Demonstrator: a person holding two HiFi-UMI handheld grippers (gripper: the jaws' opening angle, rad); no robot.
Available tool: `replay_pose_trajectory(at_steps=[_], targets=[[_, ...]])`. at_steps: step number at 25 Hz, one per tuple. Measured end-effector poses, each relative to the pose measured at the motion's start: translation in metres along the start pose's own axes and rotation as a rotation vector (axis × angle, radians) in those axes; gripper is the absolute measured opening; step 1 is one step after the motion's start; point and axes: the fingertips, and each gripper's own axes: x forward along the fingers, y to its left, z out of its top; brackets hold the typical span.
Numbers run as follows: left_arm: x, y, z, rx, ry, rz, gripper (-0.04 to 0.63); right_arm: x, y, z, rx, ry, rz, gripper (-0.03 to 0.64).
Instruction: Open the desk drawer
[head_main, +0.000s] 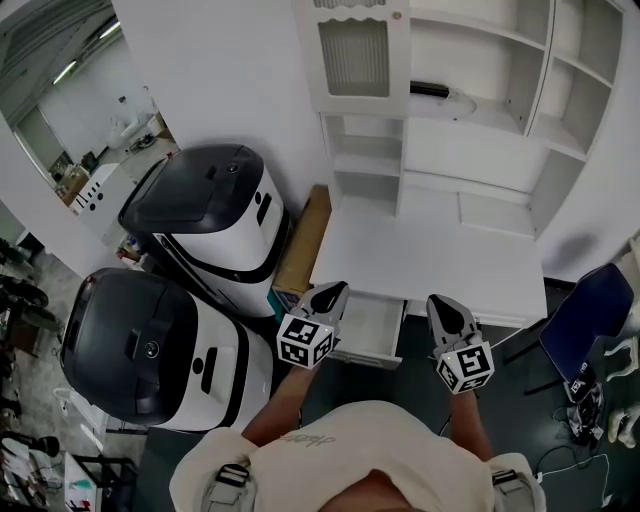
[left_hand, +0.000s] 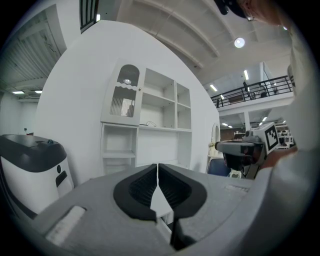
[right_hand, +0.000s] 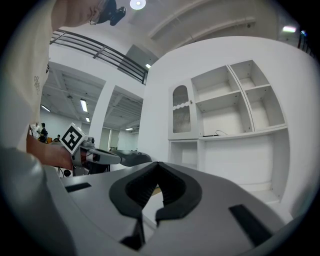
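Drawer (head_main: 368, 328) juts out at the desk's (head_main: 440, 262) 7 o'clock, seemingly open enough. The left gripper (head_main: 333, 292) at its 9 o'clock and the right gripper (head_main: 441, 303) at its 3 o'clock hover pressed together, empty.

I wear a cream short-sleeved T-shirt (head_main: 345, 445) with faint chest print and buckled shoulder straps (head_main: 228, 482), and my left gripper (head_main: 331, 291) and right gripper (head_main: 441, 302) are grey, with black ribbed pads (left_hand: 142, 187) and black-and-white marker cubes (head_main: 306, 341).

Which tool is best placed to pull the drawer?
Probably left. The left tool is right at the drawer's left edge; the right tool hangs off to its right with a gap. Both are shut and empty.
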Motion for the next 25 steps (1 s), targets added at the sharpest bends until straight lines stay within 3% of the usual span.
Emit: replay_pose_trajectory(at_steps=[25], targets=[[-0.0007, -0.0013, 0.0023, -0.024, -0.033, -0.007, 0.020, -0.0007, 0.0062, -0.0007, -0.016, 0.022, -0.006, -0.005]])
